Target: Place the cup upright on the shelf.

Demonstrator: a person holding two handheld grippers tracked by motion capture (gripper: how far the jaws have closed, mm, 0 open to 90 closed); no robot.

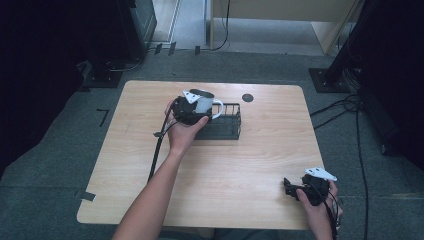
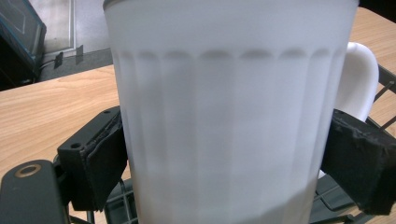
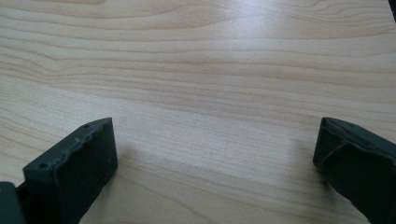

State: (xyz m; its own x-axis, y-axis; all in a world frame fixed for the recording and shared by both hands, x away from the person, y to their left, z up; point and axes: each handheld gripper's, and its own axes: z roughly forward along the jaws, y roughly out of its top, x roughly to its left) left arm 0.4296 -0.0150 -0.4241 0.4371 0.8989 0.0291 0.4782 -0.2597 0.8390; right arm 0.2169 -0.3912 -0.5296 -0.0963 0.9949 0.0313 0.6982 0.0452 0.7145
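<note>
Light wooden rectangular table (image 1: 235,165): wide bare stretch across near half and left side, rounded corners, small dark round disc (image 1: 247,97) near far edge. Black wire rectangular basket (image 1: 226,125) sits centre-far, well clear of all edges. White ribbed plastic mug with handle (image 1: 205,104) upright over basket's left end, handle pointing right. Left gripper (image 2: 229,154) clamped on mug's sides. Right gripper (image 1: 291,186) near right-near corner, jaws wide apart, nothing between, low over bare wood.
</note>
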